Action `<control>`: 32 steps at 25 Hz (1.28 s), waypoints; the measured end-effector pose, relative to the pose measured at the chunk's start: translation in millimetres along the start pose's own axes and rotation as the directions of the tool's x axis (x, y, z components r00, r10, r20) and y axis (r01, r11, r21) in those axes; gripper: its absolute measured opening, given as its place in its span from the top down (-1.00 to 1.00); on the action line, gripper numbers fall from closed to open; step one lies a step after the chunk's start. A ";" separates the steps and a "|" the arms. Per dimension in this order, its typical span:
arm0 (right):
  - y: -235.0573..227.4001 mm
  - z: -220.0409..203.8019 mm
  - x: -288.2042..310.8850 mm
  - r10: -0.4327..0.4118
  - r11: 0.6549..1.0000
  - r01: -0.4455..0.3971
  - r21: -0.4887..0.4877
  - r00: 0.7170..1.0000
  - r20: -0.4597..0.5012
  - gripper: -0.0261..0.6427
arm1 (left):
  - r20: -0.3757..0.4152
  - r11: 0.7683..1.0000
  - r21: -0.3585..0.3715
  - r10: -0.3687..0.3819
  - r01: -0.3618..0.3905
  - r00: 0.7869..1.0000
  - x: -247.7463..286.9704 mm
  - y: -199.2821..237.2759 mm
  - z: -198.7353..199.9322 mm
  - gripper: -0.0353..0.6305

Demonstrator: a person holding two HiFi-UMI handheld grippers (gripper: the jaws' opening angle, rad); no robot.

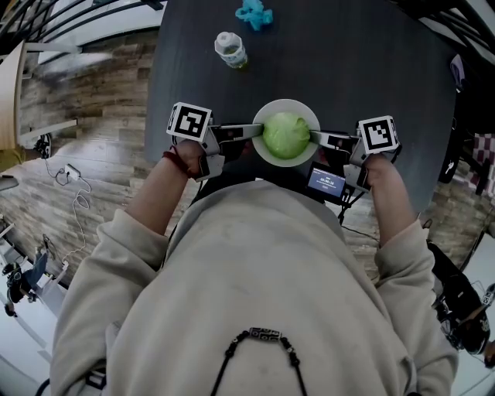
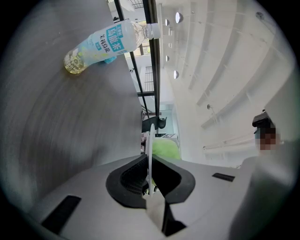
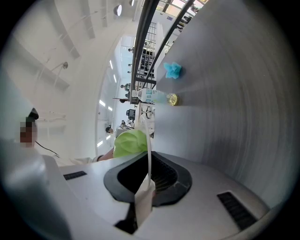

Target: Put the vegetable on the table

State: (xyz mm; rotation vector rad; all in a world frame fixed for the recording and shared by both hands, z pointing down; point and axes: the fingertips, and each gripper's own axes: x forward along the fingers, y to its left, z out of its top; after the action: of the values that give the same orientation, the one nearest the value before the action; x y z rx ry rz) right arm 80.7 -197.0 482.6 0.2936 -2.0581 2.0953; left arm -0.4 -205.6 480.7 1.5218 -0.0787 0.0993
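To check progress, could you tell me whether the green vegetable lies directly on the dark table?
No, the green vegetable sits in the white bowl, whose rim the left hand-held gripper and right hand-held gripper clamp.

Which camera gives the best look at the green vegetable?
The head view: the whole green vegetable shows from above, sitting in the white dish. The left gripper view catches only a green sliver beside the dish's rim; the right gripper view shows a larger part.

Dark round counter (image 1: 371, 69) on wood-plank floor (image 1: 100, 93). White cable (image 1: 77, 203) trails across planks. Black railing (image 1: 46, 15), possibly stair, upper left. Round ceiling lights (image 2: 177, 18) overhead.
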 end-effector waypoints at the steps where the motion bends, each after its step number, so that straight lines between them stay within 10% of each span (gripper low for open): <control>1: -1.6 1.2 0.0 0.000 1.000 0.000 0.001 1.000 0.003 0.84 | 0.002 1.000 -0.003 0.003 -0.003 1.000 -0.3 1.4 1.1 0.81; 32: -53.4 2.8 4.5 0.000 1.000 0.000 0.031 1.000 0.012 0.84 | 0.020 0.999 -0.041 0.032 -0.031 0.999 17.2 52.0 4.3 0.81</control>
State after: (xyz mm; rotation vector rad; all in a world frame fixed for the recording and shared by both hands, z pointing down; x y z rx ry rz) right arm 90.9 -198.8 535.2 0.3110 -2.0335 2.1325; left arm 10.7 -207.2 534.5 1.4815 -0.1203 0.1062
